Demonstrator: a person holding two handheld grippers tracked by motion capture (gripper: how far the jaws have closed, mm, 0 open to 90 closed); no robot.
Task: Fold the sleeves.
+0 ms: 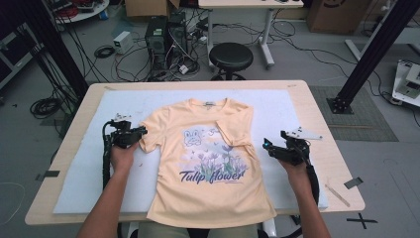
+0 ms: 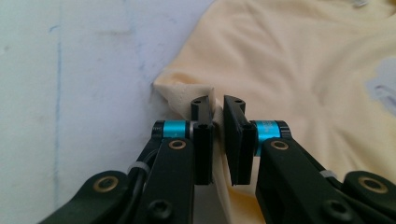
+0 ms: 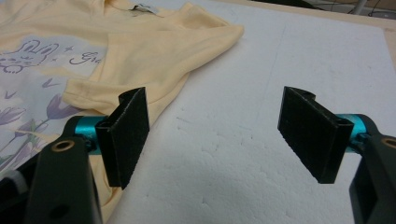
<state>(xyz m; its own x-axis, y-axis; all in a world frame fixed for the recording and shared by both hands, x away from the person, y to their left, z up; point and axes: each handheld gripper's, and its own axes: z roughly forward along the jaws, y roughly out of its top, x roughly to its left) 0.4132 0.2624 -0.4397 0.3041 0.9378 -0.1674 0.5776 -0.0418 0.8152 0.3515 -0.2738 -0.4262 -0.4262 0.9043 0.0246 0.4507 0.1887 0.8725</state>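
Observation:
A pale orange T-shirt (image 1: 208, 163) printed with tulips and the words "Tulip flower" lies face up on the white foam board (image 1: 79, 168). Its right sleeve (image 1: 236, 130) is folded in over the chest. My left gripper (image 1: 140, 132) is at the left sleeve (image 2: 187, 91), and its jaws are shut on a pinched fold of the sleeve's edge. My right gripper (image 1: 267, 145) hovers over bare board just right of the shirt, jaws wide apart with nothing between them. In the right gripper view the folded sleeve (image 3: 154, 56) lies to the left of my right gripper (image 3: 215, 135).
The foam board covers most of a wooden table (image 1: 337, 163). A strip of dark tape (image 1: 353, 182) and a thin stick (image 1: 337, 194) lie at the table's right edge. A black stool (image 1: 231, 57) stands beyond the far edge, among cables and computer cases on the floor.

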